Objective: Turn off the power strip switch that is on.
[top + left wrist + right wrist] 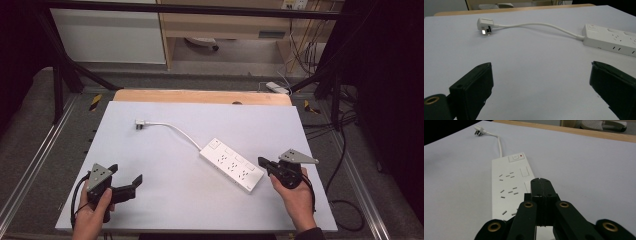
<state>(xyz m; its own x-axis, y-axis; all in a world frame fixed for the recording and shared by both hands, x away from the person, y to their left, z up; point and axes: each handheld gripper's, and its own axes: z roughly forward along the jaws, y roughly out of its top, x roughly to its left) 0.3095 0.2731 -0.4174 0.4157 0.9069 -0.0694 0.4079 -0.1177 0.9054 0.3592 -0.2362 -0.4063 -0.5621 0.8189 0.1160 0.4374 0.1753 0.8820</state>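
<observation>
A white power strip (231,164) lies flat on the white table top, right of centre, with its sockets up. Its white cable (176,129) runs back and left to a plug (139,123) lying on the table. My left gripper (125,177) is held near the front left of the table, open, jaws wide apart with nothing between them; the plug (483,26) and strip (610,38) lie ahead of it. My right gripper (262,162) is shut and empty, its tip just over the strip's (507,185) near right end.
The white board (165,165) rests on a wooden table whose back edge (200,96) shows. Black frame posts stand at both sides. Cables and another white power strip (277,87) lie on the floor behind the table at the right.
</observation>
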